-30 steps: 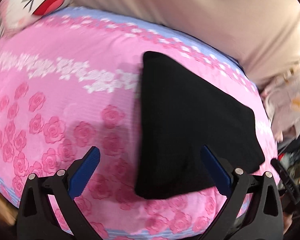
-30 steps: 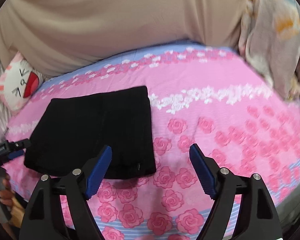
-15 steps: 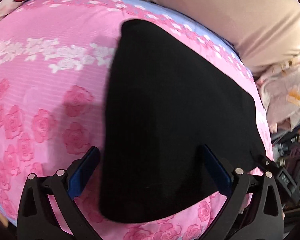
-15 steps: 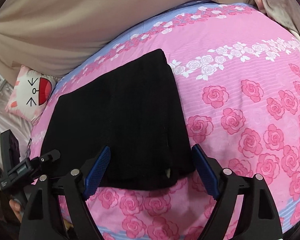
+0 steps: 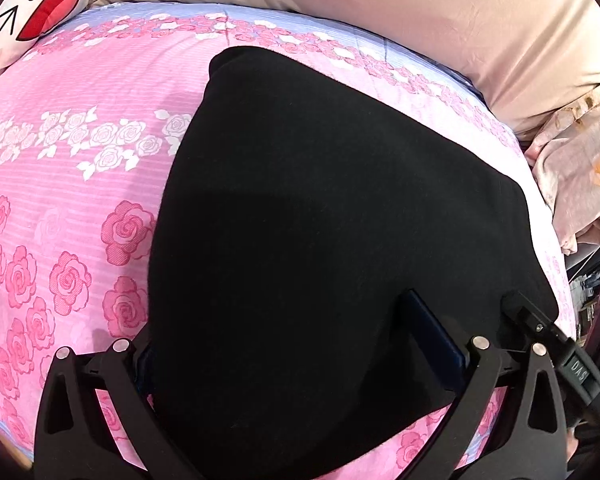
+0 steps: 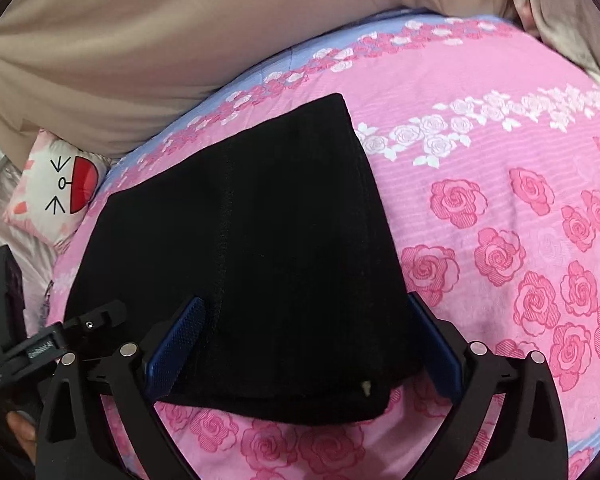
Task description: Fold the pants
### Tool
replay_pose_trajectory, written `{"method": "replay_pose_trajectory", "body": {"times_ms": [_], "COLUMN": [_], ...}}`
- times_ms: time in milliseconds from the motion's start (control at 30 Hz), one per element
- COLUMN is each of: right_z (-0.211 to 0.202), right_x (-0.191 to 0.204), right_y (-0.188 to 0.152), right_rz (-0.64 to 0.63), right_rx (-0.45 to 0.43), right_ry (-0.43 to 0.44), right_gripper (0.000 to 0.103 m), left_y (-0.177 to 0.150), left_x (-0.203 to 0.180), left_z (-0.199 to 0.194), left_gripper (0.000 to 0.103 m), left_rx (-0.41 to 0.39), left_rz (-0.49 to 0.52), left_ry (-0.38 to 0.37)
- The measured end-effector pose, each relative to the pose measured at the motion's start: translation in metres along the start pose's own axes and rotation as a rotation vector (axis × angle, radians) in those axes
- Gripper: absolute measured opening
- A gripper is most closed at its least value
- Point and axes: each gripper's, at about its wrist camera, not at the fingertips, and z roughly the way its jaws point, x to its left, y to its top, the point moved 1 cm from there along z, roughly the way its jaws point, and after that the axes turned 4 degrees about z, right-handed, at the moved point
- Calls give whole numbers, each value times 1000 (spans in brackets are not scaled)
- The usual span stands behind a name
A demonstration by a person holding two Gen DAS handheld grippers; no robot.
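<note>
The black pants point(image 5: 320, 220) lie folded into a flat rectangle on the pink rose bedspread point(image 5: 60, 208). My left gripper point(image 5: 284, 328) is open, its jaws straddling the pants' near left part; the left finger is partly hidden by the cloth. In the right wrist view the pants point(image 6: 260, 240) show a seam down the middle. My right gripper point(image 6: 304, 332) is open, with its blue pads either side of the pants' near right corner. The left gripper's body point(image 6: 60, 340) shows at the pants' left edge.
A white cartoon-face pillow point(image 6: 56, 188) lies at the bed's far left. A beige sheet point(image 6: 180, 40) covers the back. A floral cloth point(image 5: 580, 168) is bunched at the bed's right side. The bed's near edge point(image 6: 596, 436) runs just under the grippers.
Both grippers have come down and forward over the pants, which fill more of each view. The jaws stay open and the pants have not moved.
</note>
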Motion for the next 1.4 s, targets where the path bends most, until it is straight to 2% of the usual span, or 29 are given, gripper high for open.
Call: {"method": "replay_pose_trajectory", "body": {"times_ms": [33, 133, 200, 300, 333, 367, 400, 433, 467, 533, 667, 867, 1067, 1233, 1400], "right_z": [-1, -3, -4, -4, -4, -4, -5, -7, -9, -14, -32, -71, -110, -124, -105], "right_x": [-2, -8, -7, -5, -6, -6, -5, -4, -3, 0, 6, 19, 46, 76, 101], "right_y": [1, 4, 4, 4, 4, 4, 4, 4, 4, 4, -2, -23, -16, 30, 107], "right_rz": [15, 49, 44, 51, 58, 61, 63, 64, 62, 50, 38, -3, -65, -152, -211], "right_rx": [-7, -7, -4, -6, -9, -10, -12, -13, -15, -19, -15, 6, -61, -160, -288], "right_ry": [8, 45, 71, 96, 107, 114, 118, 119, 120, 122, 153, 194, 249, 265, 273], "right_gripper": [94, 77, 61, 50, 49, 45, 42, 42, 40, 39, 38, 37, 36, 36, 36], "left_y": [2, 5, 7, 9, 9, 10, 11, 11, 12, 12, 7, -17, -13, 34, 106], "left_x": [-2, -1, -2, -9, -10, -11, -13, -14, -14, -14, -9, -4, -10, -17, -29], "left_z": [2, 4, 4, 4, 4, 1, -2, -6, -9, -15, -28, -65, -97, -125, -128], "left_gripper": [98, 98, 97, 89, 81, 67, 60, 48, 42, 38, 37, 37, 37, 37, 37], "left_rx": [0, 4, 14, 12, 8, -7, -16, -24, -29, -31, -27, -7, -36, -169, -315], "left_rz": [-6, -19, -23, -10, -6, -1, 4, 12, 23, 36, 35, 93, 129, 189, 222], "left_ry": [-2, -19, -49, -43, -36, -28, -25, -25, -28, -49, -89, -154, -193, -186, -152]}}
